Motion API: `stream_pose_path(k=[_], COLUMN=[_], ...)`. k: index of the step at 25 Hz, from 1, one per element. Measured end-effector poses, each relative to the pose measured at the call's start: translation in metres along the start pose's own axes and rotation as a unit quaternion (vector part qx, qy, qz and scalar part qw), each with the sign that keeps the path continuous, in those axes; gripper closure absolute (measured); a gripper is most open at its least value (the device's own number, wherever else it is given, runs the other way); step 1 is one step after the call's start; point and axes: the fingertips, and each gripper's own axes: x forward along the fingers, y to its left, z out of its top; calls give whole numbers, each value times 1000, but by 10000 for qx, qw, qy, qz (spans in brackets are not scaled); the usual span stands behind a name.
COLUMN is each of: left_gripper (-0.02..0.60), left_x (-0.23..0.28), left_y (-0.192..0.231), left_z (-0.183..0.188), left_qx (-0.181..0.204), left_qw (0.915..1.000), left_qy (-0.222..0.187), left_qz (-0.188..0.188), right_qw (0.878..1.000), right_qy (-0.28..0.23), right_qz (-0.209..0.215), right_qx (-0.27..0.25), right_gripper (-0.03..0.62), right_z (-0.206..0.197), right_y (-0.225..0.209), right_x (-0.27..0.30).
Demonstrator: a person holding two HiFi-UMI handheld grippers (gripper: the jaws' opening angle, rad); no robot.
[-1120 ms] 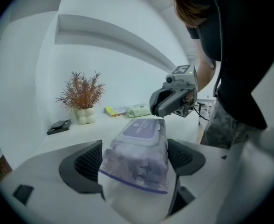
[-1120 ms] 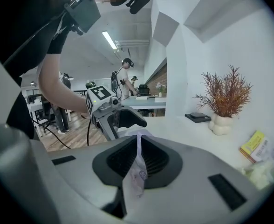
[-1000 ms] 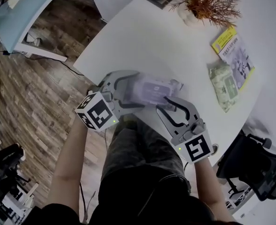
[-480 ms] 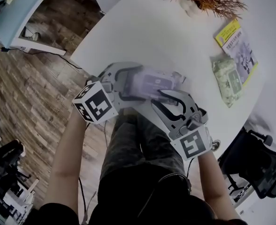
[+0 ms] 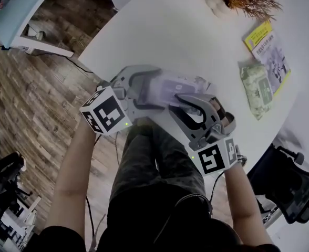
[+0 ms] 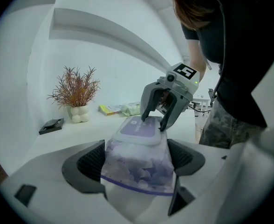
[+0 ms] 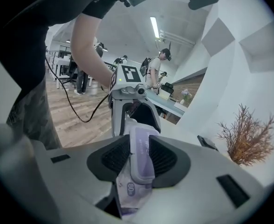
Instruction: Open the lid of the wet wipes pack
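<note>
Right tongs [image 7: 137, 158]: rolled and lowered since a second ago, jaws just widened, now spread astride the lid [image 6: 138, 127], likely lining up to lift it. Left tongs [image 6: 138, 162]: pinching the wet wipes pack [image 6: 136, 174] at the near edge of the surface [image 5: 160, 30]. Pack: soft crinkled film, purple print. Lid: rigid rounded plastic rectangle, closed.

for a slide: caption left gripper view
Left gripper clamps wet wipes pack; right gripper, jaws just opening, straddles its lid

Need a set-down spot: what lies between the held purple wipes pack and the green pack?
Nothing: the head view shows only bare white table between the purple wipes pack and the green pack.
</note>
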Motion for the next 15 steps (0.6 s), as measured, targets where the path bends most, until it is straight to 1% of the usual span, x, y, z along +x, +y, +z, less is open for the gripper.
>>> stream_pose_path(k=[3, 6, 12, 15], left_gripper=[157, 158, 158, 158], left_x=[1, 2, 1, 1], left_y=[0, 0, 0, 0], left_z=[0, 0, 0, 0], left_qx=[13, 2, -24, -48], left_qw=[10000, 10000, 10000, 10000], left_qy=[17, 24, 3, -9], left_qz=[19, 12, 29, 35], right_qw=[9998, 9986, 9913, 9876], right_qy=[-113, -231, -457, -530], right_qz=[51, 146, 512, 656], right_qx=[134, 463, 1122, 1325], right_gripper=[462, 464, 467, 467], right_z=[-1, -3, 1, 1], right_y=[-2, -3, -8, -9], right_x=[0, -1, -1, -2])
